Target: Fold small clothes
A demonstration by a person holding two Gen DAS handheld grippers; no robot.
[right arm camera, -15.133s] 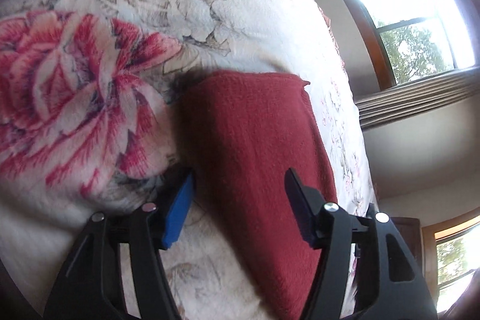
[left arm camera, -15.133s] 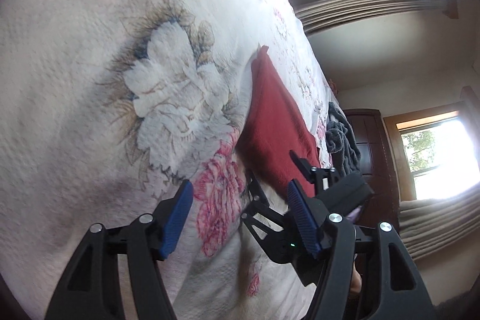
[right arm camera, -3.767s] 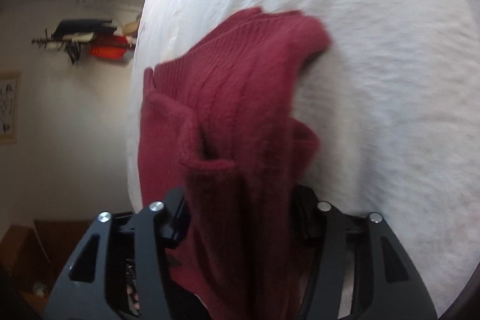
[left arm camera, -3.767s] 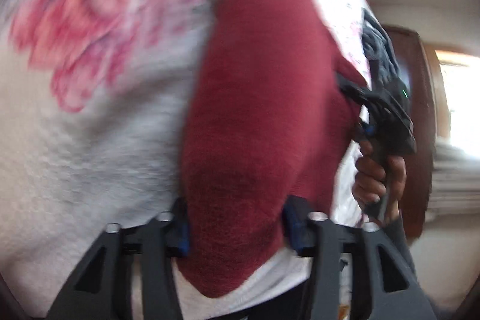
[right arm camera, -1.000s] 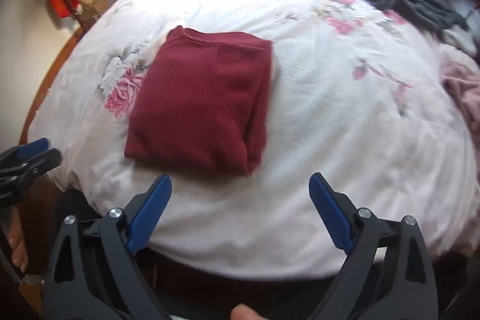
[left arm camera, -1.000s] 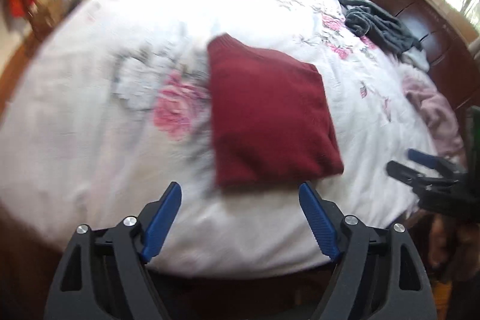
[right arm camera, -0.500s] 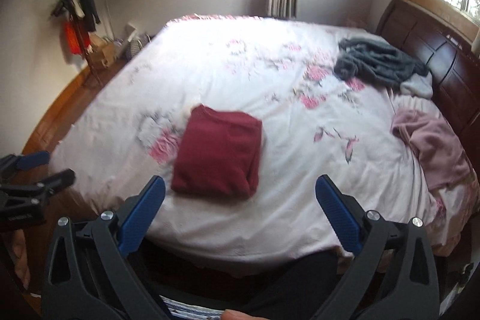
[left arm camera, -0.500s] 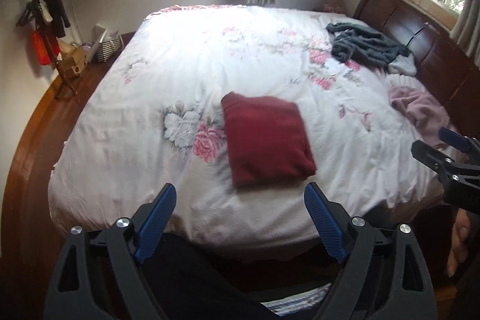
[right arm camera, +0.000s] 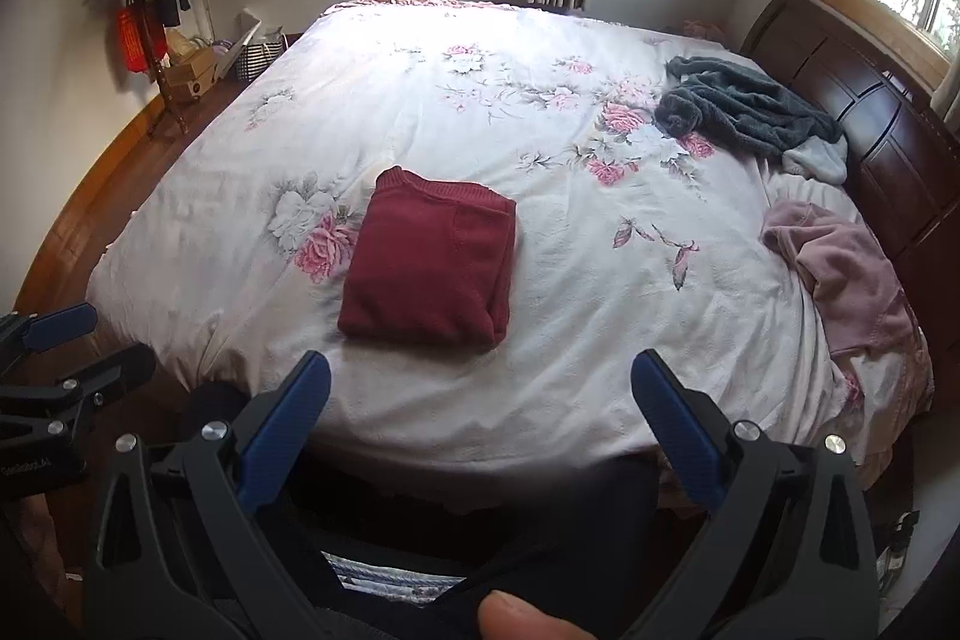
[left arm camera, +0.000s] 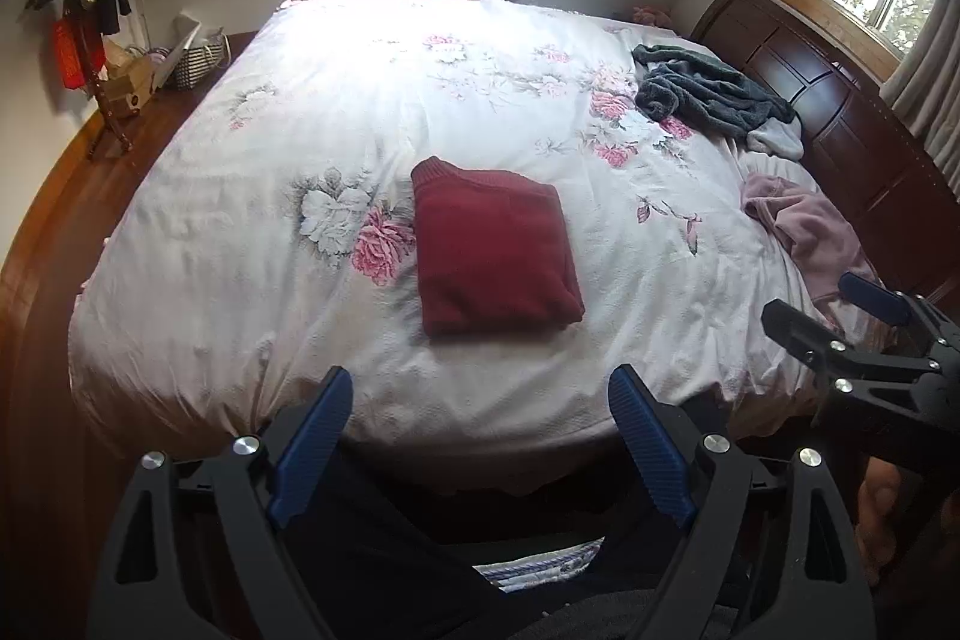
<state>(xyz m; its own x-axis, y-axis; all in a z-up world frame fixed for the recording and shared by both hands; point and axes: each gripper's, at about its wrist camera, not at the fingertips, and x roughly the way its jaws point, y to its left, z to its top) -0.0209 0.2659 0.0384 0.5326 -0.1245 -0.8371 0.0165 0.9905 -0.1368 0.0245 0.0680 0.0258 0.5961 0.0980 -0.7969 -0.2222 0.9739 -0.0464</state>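
Bedroom w/ a bed (left arm camera: 240,220) under a white floral cover, wooden headboard (right arm camera: 870,112) at its right end. Red sweater (left arm camera: 492,256), folded into a neat rectangle, lies flat on the bed near the front edge, just beside a pink printed rose. Grey garment (right arm camera: 744,112) is bunched by the headboard; pink garment (right arm camera: 840,268) sits nearer the bed's front-right corner. Left gripper (left arm camera: 480,436) & right gripper (right arm camera: 480,418) both hang off the bed's front edge, fingers spread wide, nothing held, well apart from the sweater.
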